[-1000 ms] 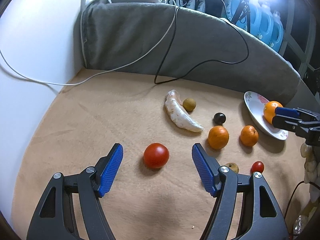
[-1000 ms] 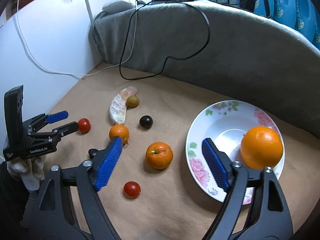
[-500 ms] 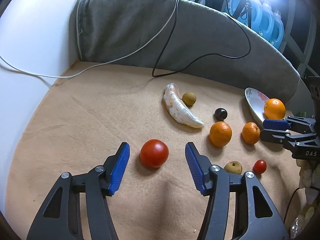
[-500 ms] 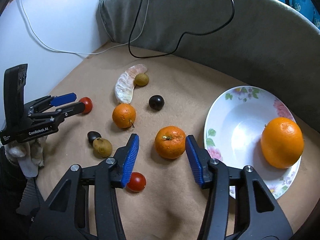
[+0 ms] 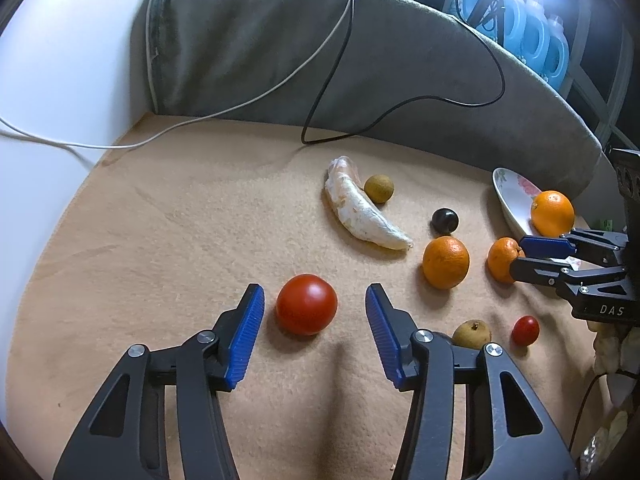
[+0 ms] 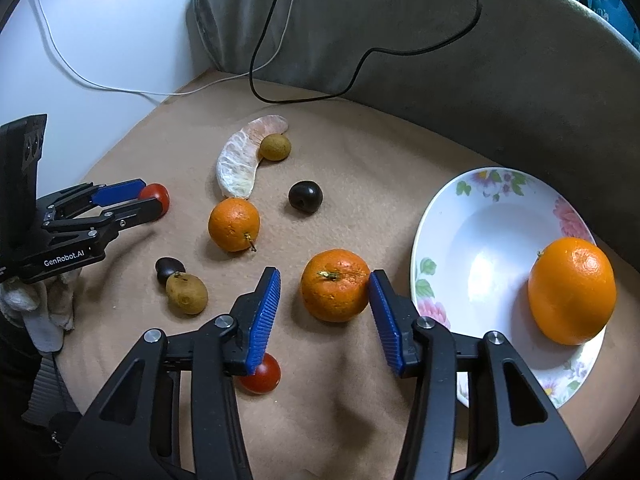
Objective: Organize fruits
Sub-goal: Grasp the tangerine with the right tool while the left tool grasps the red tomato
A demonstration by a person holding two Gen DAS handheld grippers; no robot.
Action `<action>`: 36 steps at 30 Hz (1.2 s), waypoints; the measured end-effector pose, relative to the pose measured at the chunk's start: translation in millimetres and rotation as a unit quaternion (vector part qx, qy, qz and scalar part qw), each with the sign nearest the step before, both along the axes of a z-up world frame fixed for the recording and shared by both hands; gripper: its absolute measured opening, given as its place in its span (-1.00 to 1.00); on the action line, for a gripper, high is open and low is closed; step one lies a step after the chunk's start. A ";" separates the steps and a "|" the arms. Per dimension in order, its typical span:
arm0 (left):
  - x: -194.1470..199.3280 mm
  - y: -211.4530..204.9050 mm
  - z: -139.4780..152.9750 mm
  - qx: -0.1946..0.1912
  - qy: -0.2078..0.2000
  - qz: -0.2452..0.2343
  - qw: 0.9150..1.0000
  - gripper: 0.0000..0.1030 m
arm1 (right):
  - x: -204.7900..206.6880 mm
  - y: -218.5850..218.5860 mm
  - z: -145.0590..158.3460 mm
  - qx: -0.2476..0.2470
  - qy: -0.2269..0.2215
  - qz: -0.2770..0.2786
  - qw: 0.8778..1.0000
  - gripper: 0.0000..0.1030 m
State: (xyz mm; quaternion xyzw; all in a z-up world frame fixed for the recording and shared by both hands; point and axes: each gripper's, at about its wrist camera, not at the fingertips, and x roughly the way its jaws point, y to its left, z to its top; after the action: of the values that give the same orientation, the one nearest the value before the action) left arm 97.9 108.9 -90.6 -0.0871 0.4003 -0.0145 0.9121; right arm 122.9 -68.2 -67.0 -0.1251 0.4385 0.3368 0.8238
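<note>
A red tomato [image 5: 307,310] lies on the tan cloth between the blue pads of my left gripper [image 5: 314,296]. Its jaws are closing, and a gap shows on each side of the tomato. My right gripper [image 6: 324,274] straddles a mandarin [image 6: 335,285] just left of the flowered plate [image 6: 480,248]. Those jaws are closing too: the right pad is at the peel, the left pad stands apart. A large orange [image 6: 572,290] rests in the plate. In the left wrist view the right gripper [image 5: 519,256] shows at the far right, by the mandarin [image 5: 500,260].
Loose on the cloth lie another orange [image 6: 234,225], a peeled pomelo segment [image 6: 240,164], a dark plum [image 6: 305,197], brownish round fruits [image 6: 187,294], and a cherry tomato [image 6: 260,374]. A grey cushion [image 5: 360,60] with cables rings the back; a white wall stands left.
Both pairs of jaws have narrowed. The right gripper came down and left from the plate's edge to straddle the mandarin. The left gripper edged closer around the tomato.
</note>
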 end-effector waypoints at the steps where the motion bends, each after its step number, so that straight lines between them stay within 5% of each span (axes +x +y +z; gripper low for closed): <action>1: 0.6 -0.1 -0.2 0.000 0.001 0.000 1.000 -0.01 | -0.4 0.5 -0.2 -0.003 -0.003 0.000 1.000 -0.06; 19: 7.1 1.0 -9.6 0.004 0.019 0.005 1.000 -0.10 | -0.7 5.0 -5.4 -0.037 -0.033 -0.002 0.999 -0.20; 24: 7.9 1.4 -11.1 0.005 0.022 0.007 1.000 -0.28 | -1.8 6.0 -6.0 -0.043 -0.040 -0.001 0.998 -0.22; 36: 4.2 5.8 -9.3 -0.005 0.018 0.010 1.000 -0.41 | -2.0 -0.7 -4.8 -0.017 -0.031 -0.005 0.999 -0.27</action>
State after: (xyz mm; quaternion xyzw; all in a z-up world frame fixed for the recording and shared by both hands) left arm 102.1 114.6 -99.9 -0.0959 0.4155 -0.0059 0.9045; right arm 120.9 -68.9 -71.8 -0.1470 0.4192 0.3207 0.8365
